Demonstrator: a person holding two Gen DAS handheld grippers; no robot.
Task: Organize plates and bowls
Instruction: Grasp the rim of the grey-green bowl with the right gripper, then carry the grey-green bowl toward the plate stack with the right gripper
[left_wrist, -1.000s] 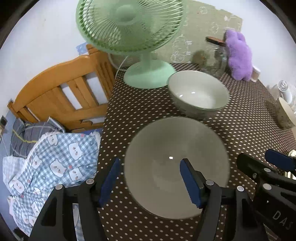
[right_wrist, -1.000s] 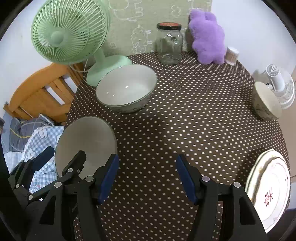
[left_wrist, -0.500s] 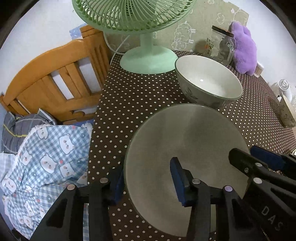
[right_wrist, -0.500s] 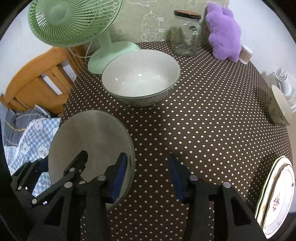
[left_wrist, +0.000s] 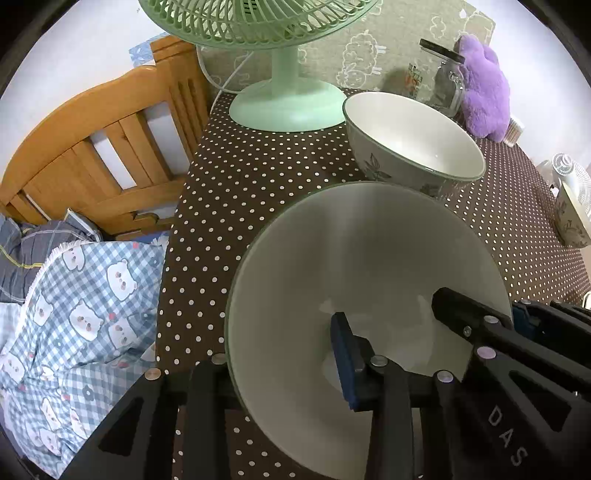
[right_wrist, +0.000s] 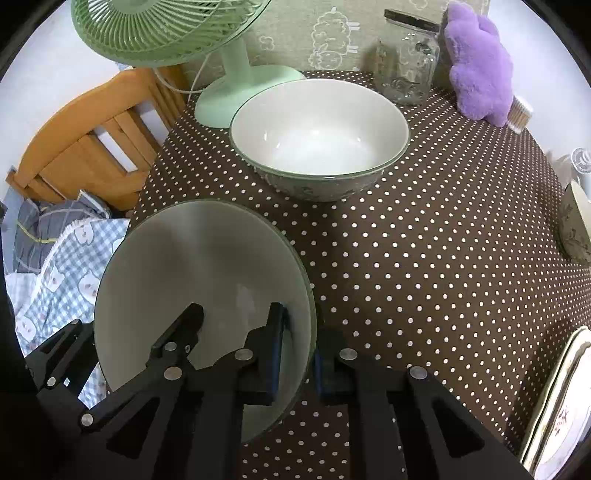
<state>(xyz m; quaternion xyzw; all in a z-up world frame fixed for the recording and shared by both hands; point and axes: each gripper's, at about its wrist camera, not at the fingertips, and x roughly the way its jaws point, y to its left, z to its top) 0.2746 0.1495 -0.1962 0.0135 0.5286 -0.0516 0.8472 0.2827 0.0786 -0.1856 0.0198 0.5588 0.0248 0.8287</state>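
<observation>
- A large pale green bowl (left_wrist: 369, 266) sits at the near left edge of the brown polka-dot tablecloth (right_wrist: 424, 266); both grippers grasp it on opposite sides of its rim.
- The left gripper (left_wrist: 288, 365) is clamped on the bowl's left wall: one blue-padded finger lies inside the bowl, the other outside below the rim.
- The right gripper (right_wrist: 299, 350) is clamped on the bowl's right wall, with one blue pad pressed to the inner face and the other finger just outside on the cloth side.
- In the left wrist view the right gripper's black arm reaches into the bowl from the lower right.
- Just behind this bowl stands a second bowl (right_wrist: 319, 138), white inside with a green rim and leaf pattern outside; the two are near, whether they touch I cannot tell.
- A small patterned bowl (right_wrist: 576, 225) lies on its side at the far right edge.
- Stacked plates (right_wrist: 557, 410) with a red mark show at the lower right.
- At the back stand a green table fan (right_wrist: 229, 74), a glass jar (right_wrist: 408, 66) and a purple plush toy (right_wrist: 480, 62).
- Left of the table are a wooden chair (left_wrist: 99, 147) and a checked bear-print blanket (left_wrist: 74, 314).
</observation>
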